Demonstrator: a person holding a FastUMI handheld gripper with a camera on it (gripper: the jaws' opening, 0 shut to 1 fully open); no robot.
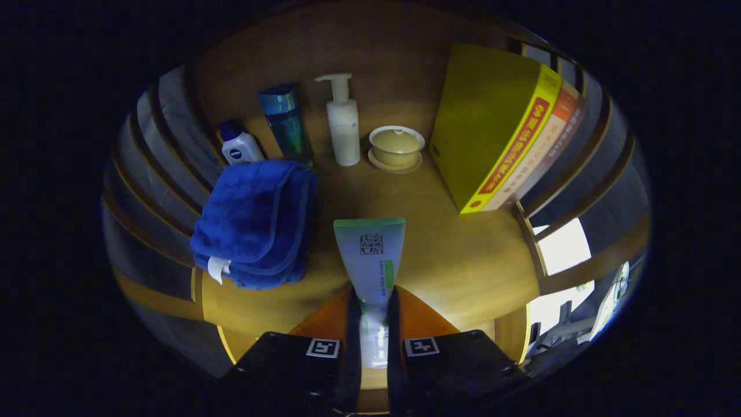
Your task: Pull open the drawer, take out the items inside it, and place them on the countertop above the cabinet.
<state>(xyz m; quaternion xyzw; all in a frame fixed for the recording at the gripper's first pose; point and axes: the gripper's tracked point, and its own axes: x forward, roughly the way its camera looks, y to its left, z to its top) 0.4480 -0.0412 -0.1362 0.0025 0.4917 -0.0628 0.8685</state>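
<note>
black gripper [373,324] at the bottom centre is closed on a tube [370,260], both fingers pressing its lower end so the flat crimped end points ahead over the bench [463,260]. it looks carried out for setting down in the bare middle, between the blue towel [255,223] at left and the books [509,133] at upper right. bottles [343,121] and a lidded cup [396,147] stand beyond.

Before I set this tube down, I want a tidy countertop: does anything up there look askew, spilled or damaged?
Nothing spilled or broken. The books lean instead of standing upright; the blue towel is loosely folded. The fingers grip the tube.
</note>
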